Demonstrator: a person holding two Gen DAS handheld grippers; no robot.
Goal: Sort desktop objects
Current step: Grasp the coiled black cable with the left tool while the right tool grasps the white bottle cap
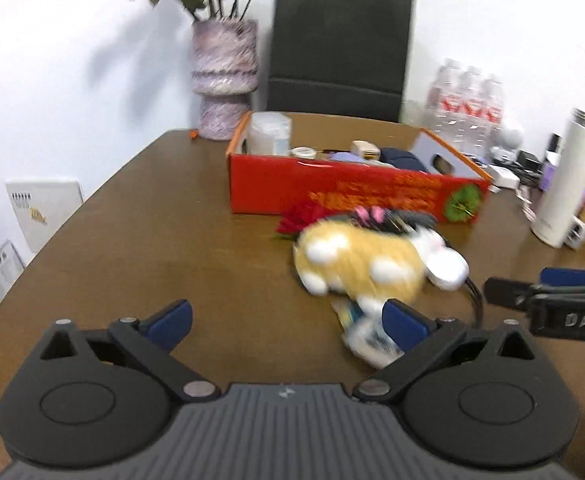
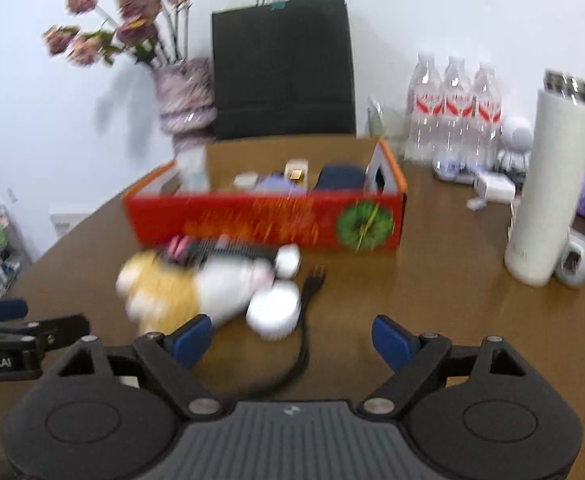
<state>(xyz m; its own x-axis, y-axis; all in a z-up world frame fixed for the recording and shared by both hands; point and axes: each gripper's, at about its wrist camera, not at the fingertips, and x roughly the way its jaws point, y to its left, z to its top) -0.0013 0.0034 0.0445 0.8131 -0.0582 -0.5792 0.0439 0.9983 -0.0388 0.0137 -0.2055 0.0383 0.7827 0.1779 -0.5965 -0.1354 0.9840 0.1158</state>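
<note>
White wall behind, brown wooden table (image 1: 140, 232) in front. At the far edge, a mottled purple vase (image 1: 225, 80) of dried flowers, with a black paper bag (image 1: 340, 48) just beside it. Further right, a pack of water bottles (image 2: 454, 108), a tall white flask (image 2: 548, 184) and some small clutter too blurred to name.

Near the middle of the table, a long red box (image 2: 264, 220), open at the top, already holding several small items: a clear tub, a dark blue bundle, a few pale bits. Directly in front of the box, touching or nearly touching its front wall, a yellow and white plush toy (image 1: 368, 264) lying on its side, smeared by motion blur. Across the toy's back, a dark comb (image 2: 228, 250) with a pink end. Beside the toy, a black cable (image 2: 304, 320) curling toward the camera. Under the toy's near edge, in the left wrist view, a small white packet (image 1: 368, 338), details unreadable.

Left gripper (image 1: 288, 322) spread wide, blue pads apart, nothing between them; right pad overlapping the packet in view, contact unclear. Right gripper (image 2: 292, 340) likewise spread wide and empty, hovering over the cable, left pad close to the toy. Each gripper visible at the edge of the other's view, side by side, near but apart.
</note>
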